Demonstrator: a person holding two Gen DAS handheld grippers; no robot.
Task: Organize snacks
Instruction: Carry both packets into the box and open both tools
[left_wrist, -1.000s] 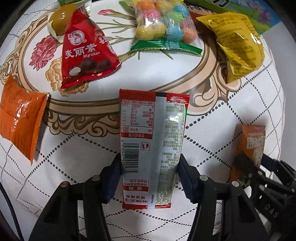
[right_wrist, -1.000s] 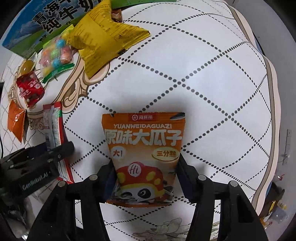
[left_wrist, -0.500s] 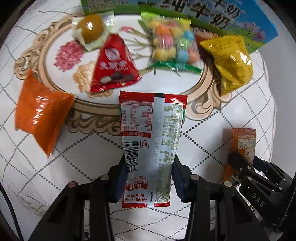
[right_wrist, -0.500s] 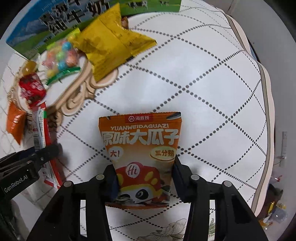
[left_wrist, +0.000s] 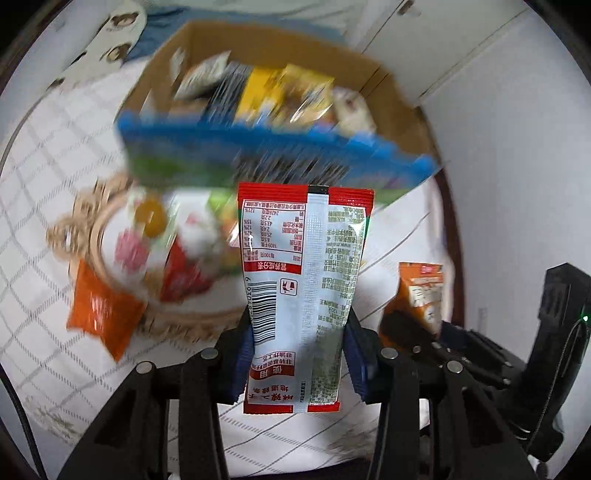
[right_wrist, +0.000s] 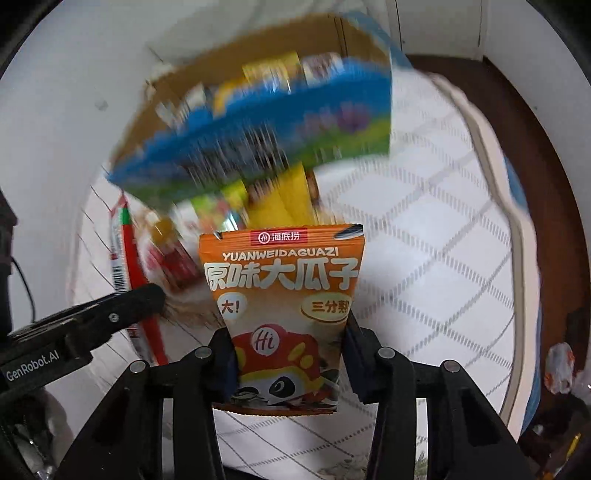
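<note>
Red-and-white snack packet: clamped upright in left gripper. Orange seed packet: clamped upright in right gripper; cardboard box far.

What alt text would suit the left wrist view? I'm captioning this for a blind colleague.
The left hand-held gripper clamps a red and silver snack packet, its printed back facing the camera, raised above a white patterned tablecloth. Behind, blurred, stands an open cardboard box of snacks; the right hand-held gripper holds an orange packet alongside.
</note>
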